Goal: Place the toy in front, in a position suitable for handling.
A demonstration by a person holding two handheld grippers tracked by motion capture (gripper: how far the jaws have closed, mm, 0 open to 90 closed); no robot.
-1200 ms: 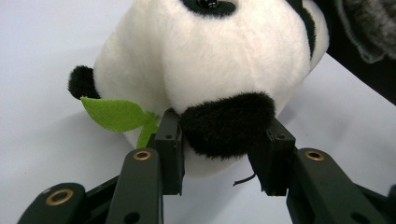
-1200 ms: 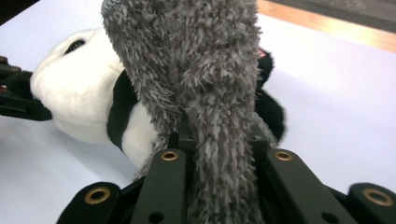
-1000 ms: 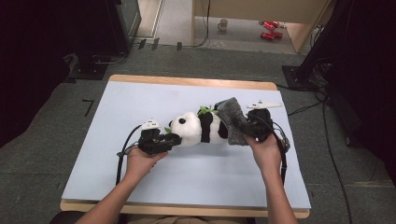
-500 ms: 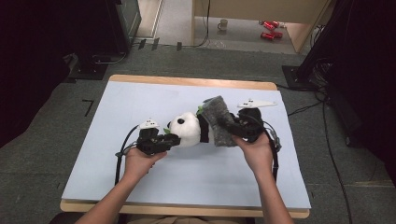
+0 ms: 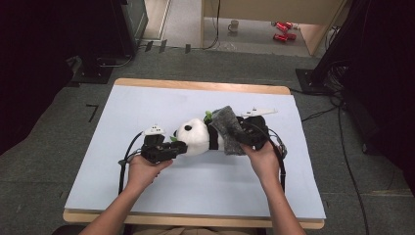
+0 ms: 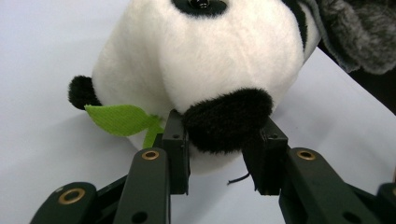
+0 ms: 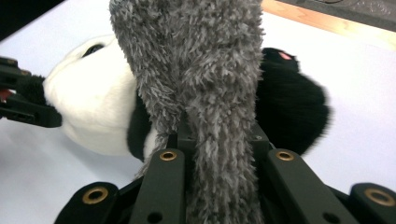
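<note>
a plush panda (image 5: 198,137) lies on its side near the middle of the pale blue surface (image 5: 147,103), its white head toward the person's left and its black hind part toward the right.

the left claw (image 5: 178,147) is at the head end. in the left gripper view its 2 black jaws stand on either side of the panda's black ear (image 6: 226,120), and the pads press into the fur, so the claw is clenched on that ear; the jaws have just been closing further. a green felt leaf (image 6: 122,119) sticks out just beside the left jaw, and a loose dark thread hangs by the other jaw.

the right claw (image 5: 242,139) is at the panda's body. it is clenched on a grey fuzzy cloth (image 5: 229,128), which in the right gripper view rises from between the jaws as a thick fold (image 7: 210,93) and drapes over the panda's middle. behind the fold are the white head at the left and the black hind part (image 7: 292,100) at the right.

both of the person's hands come in from the near edge, the left hand (image 5: 144,171) and the right hand (image 5: 264,159) each wrapped around a gripper body.
</note>
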